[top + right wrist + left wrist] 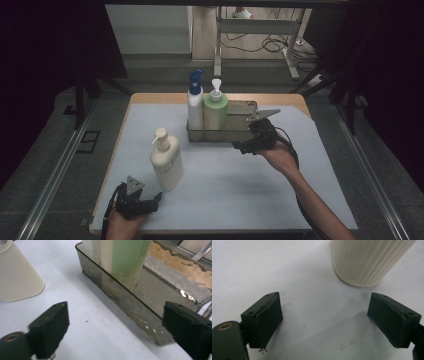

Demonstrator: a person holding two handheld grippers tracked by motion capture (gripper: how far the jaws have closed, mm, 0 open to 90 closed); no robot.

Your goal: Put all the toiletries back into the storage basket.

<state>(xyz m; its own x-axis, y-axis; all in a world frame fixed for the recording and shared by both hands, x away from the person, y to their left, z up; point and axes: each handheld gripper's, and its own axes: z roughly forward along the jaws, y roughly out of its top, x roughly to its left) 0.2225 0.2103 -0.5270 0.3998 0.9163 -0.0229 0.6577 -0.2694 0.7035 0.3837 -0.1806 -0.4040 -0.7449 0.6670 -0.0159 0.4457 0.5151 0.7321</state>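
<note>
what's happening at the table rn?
A person holds a gripper in each hand and is sorting pump bottles into a metal tray. A white bottle with a blue pump and a green bottle stand in the tray's left end. The right gripper sits open at the tray's front wall, holding nothing. A cream bottle stands on the mat; the left gripper waits open near it.

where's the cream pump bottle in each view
high view: cream pump bottle stands left of centre on the white mat, in front of the metal tray.
left gripper view: its ribbed base is at top right.
right gripper view: its body is at the left edge.
Shared landmark: the white mat.
</note>
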